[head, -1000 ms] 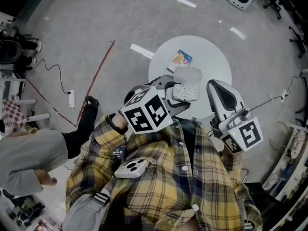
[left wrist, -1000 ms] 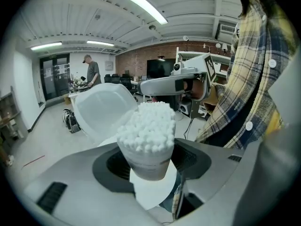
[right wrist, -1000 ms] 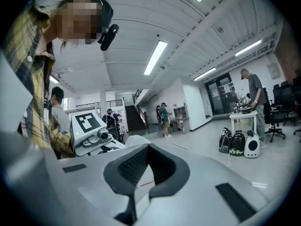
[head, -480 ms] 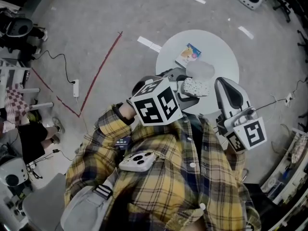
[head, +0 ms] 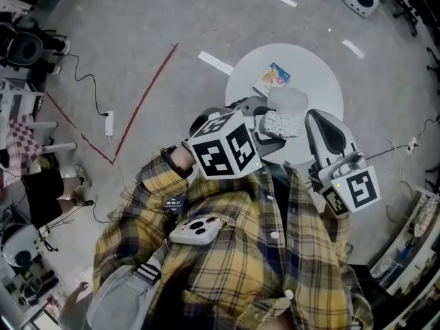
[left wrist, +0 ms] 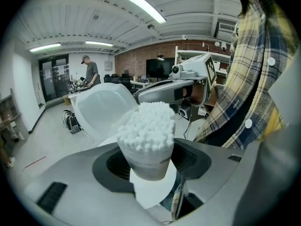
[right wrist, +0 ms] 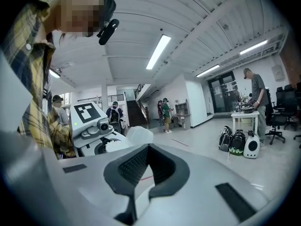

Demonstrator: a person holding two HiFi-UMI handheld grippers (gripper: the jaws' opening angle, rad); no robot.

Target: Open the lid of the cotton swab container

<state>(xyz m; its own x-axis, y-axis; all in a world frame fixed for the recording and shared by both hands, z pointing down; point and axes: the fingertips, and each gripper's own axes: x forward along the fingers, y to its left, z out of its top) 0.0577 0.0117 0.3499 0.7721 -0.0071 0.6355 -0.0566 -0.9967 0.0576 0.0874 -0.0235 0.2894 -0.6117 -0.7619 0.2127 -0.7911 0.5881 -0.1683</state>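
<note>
Bright ceiling strip lights [left wrist: 143, 6] — sharp centres, fisheye bending and dark corners at edges.

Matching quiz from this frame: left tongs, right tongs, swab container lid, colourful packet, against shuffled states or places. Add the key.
Column 1
1. left tongs
2. right tongs
3. lid
4. packet

Column 2
A. lying on the round table
B. shut, nothing between them
C. swung open, tilted back
D. shut on the cotton swab container

Pairs: 1-D, 2-B, 3-C, 4-A
</note>
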